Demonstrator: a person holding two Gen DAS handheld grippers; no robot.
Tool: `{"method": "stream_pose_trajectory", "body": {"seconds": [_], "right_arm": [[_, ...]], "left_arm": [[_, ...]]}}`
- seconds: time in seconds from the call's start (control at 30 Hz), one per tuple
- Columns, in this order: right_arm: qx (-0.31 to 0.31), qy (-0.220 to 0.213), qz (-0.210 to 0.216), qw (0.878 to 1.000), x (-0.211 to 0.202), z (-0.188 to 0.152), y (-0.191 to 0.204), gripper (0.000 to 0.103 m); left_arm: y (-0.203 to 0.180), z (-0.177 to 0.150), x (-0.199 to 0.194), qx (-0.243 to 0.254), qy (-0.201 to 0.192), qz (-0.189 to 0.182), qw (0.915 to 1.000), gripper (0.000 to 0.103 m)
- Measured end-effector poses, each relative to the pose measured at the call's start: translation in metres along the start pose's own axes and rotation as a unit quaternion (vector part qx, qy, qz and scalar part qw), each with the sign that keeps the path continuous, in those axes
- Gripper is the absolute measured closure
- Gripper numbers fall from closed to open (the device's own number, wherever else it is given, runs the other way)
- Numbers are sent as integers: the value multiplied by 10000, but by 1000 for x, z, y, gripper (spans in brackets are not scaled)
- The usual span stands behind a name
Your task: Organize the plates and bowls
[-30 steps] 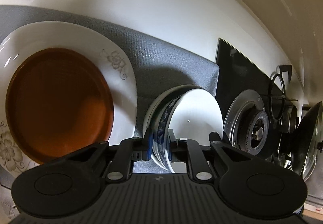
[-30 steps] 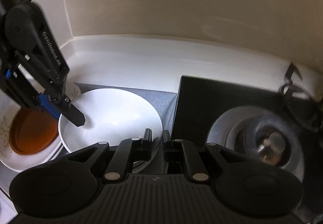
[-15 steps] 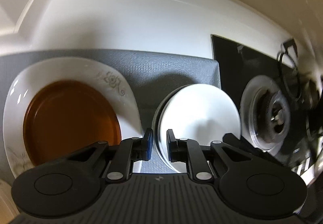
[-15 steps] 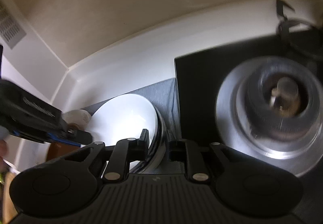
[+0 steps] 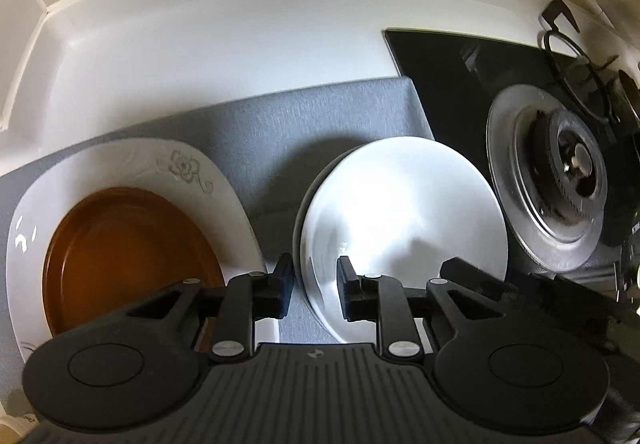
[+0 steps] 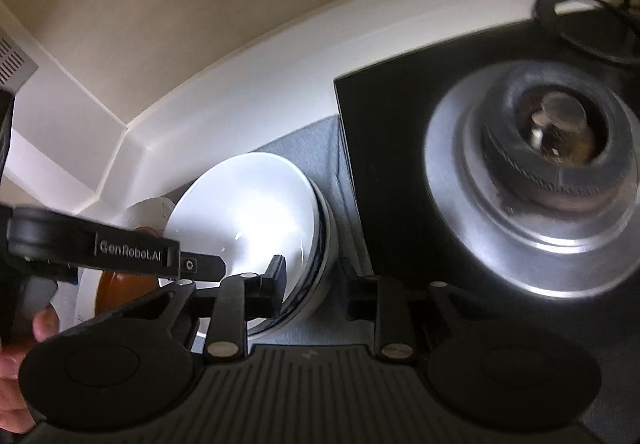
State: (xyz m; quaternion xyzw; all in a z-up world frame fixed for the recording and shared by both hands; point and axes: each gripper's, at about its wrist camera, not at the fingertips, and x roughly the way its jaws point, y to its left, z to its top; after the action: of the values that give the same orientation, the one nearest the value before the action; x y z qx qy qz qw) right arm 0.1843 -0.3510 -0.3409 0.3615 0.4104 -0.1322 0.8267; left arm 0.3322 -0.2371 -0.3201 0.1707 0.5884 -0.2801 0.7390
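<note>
A: Worktop status? Largest items first.

B: Grey mat (image 5: 328, 116) is being seen laid on white counter (image 5: 224, 40), black hob (image 5: 460, 76) beside it w/ burner (image 5: 560, 180). On mat: floral plate (image 5: 216, 200) w/ brown dish (image 5: 128, 256) in it; stacked white bowls (image 5: 404, 220) just beside, nearer hob.

A: Grippers?

B: Left gripper (image 5: 313, 290): jaws have just been opening, bowl rim is being straddled, pads not pressing. Right gripper (image 6: 314, 292): also just been opening, opp. rim between fingers, released.
</note>
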Motion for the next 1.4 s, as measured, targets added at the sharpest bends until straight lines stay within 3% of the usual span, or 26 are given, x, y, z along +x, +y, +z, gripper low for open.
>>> {"method": "stream_pose_trajectory", "body": {"seconds": [0.1, 0.17, 0.27, 0.4, 0.47, 0.6, 0.97, 1.4], "right_arm": [[102, 62, 142, 9998, 3, 4, -6, 70], [110, 99, 122, 9998, 6, 6, -5, 68], [91, 109, 118, 9998, 13, 4, -5, 66], [194, 24, 155, 9997, 14, 1, -9, 68], [199, -3, 92, 9998, 11, -1, -10, 72], [590, -40, 189, 9981, 5, -3, -24, 78], [527, 8, 114, 9985, 0, -5, -20, 77], [669, 110, 17, 9977, -14, -6, -12, 79]], "left_arm": [[-1, 0, 2, -14, -14, 11, 10000, 76], [-3, 1, 7, -20, 1, -77, 10000, 64], [-3, 2, 13, -12, -11, -186, 9998, 59], [-3, 0, 14, 72, -87, -200, 9997, 63], [3, -1, 13, -30, -61, -316, 9995, 75], [12, 0, 10, -229, 2, -639, 9977, 83], [1, 0, 11, -135, -79, -447, 9989, 78], [5, -14, 2, -463, 268, -471, 9975, 78]]}}
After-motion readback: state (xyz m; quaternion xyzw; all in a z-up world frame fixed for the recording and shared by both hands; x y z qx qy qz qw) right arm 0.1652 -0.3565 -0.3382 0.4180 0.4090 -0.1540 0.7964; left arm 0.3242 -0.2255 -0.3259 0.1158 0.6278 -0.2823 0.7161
